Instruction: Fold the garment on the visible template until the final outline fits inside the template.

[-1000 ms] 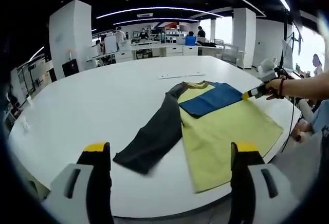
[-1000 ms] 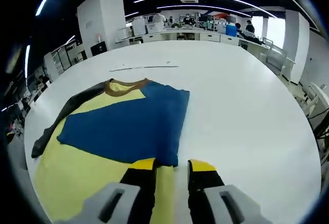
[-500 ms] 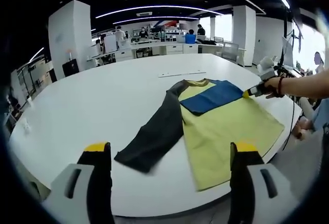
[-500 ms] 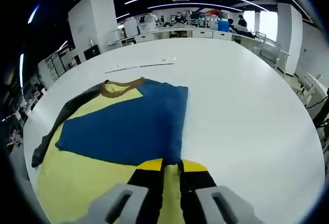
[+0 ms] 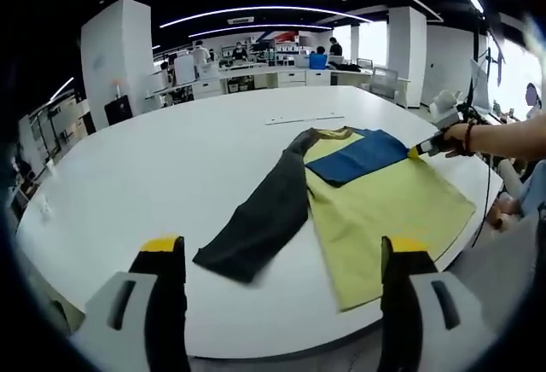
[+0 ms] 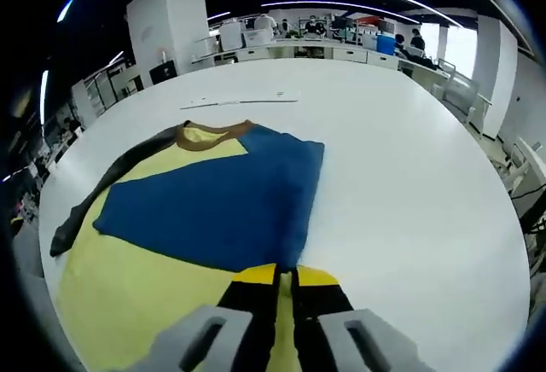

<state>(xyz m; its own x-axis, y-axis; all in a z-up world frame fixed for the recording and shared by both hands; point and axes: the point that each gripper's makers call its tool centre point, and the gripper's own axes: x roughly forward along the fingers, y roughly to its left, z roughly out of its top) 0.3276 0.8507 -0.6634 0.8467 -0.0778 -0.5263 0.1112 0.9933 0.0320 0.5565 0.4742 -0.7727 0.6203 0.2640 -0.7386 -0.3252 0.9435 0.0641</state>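
Note:
A long-sleeved garment lies flat on the white table. Its yellow body faces up, its dark sleeve stretches out to the side, and its blue sleeve is folded across the chest. My left gripper hovers over the near table edge, wide open, short of the dark sleeve's cuff. My right gripper is shut on the corner of the blue sleeve, over the yellow body. The right gripper also shows at the garment's far side, held by a hand.
A thin pale strip lies on the table beyond the brown collar. The person's forearm reaches in from the right. Bare tabletop spreads right of the garment. Desks and people stand far behind.
My right jaws, open one second ago, have come together on the blue sleeve's corner. The left gripper has stayed open and nearly still.

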